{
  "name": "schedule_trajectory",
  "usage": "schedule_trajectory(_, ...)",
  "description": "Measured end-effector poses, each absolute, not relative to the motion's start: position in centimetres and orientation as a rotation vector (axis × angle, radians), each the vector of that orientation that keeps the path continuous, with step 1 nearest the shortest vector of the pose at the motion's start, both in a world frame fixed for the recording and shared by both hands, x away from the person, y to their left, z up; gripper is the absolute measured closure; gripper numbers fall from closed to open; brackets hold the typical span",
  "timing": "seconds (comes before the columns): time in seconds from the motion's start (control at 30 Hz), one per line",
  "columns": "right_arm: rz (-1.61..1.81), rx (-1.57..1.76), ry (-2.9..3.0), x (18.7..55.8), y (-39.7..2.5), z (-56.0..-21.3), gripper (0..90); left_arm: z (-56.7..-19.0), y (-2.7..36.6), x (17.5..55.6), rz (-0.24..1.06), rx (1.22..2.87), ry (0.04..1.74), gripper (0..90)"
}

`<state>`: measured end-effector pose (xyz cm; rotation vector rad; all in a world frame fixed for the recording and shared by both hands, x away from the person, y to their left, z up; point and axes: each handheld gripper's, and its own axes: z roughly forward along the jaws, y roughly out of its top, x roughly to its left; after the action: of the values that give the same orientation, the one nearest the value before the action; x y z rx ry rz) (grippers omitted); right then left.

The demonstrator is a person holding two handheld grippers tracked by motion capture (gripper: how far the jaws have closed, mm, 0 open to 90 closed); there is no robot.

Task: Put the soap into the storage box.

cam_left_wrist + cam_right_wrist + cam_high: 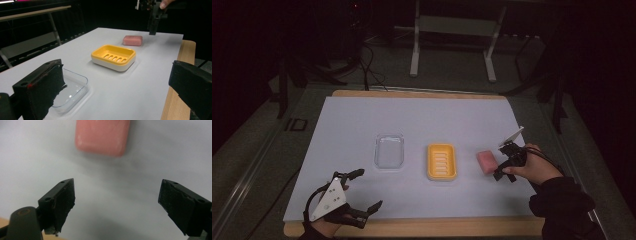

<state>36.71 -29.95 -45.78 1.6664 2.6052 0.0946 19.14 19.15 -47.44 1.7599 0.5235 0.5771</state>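
A pink soap bar (486, 162) lies on the white sheet right of a yellow soap dish (442, 161) with a slotted bottom. Left of the dish sits a clear plastic tray (389, 151), with nothing in it. My right gripper (500, 162) hovers just right of the soap, open; in the right gripper view the soap (102, 136) lies ahead of the spread jaws, apart from them. My left gripper (368, 189) rests open near the front left edge, holding nothing. From the left gripper view, the tray (71, 88), dish (113, 57) and soap (132, 40) line up toward the right gripper (155, 17).
The white sheet (422, 120) covers a wooden table whose front edge (422, 227) shows bare. A white metal stand (452, 45) and cables (369, 65) sit on the dark floor behind the table.
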Motion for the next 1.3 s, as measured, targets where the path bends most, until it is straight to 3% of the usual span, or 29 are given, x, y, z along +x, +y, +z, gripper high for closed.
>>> schedule_trajectory(0.47, 0.207, 1.699, 2.543, 39.1, -27.7, -45.5, 14.1, -47.5, 19.1, 19.1, 0.580, 1.764, 0.524, 0.6)
schedule_trajectory(0.9, 0.189, 1.700, 2.499, 40.9, -26.5, -47.6, 14.2, -47.5, 19.1, 19.2, 0.578, 1.764, 0.524, 0.6)
schedule_trajectory(1.13, 0.176, 1.686, 2.484, 41.1, -26.2, -48.8, 16.5, -47.5, 19.1, 19.2, 0.580, 1.768, 0.525, 0.6)
schedule_trajectory(1.2, 0.173, 1.691, 2.471, 41.2, -26.1, -48.9, 24.4, -47.5, 19.1, 19.1, 0.579, 1.767, 0.525, 0.6)
schedule_trajectory(1.3, 0.166, 1.694, 2.457, 41.3, -26.0, -49.1, 24.8, -47.5, 19.1, 19.2, 0.588, 1.768, 0.533, 0.6)
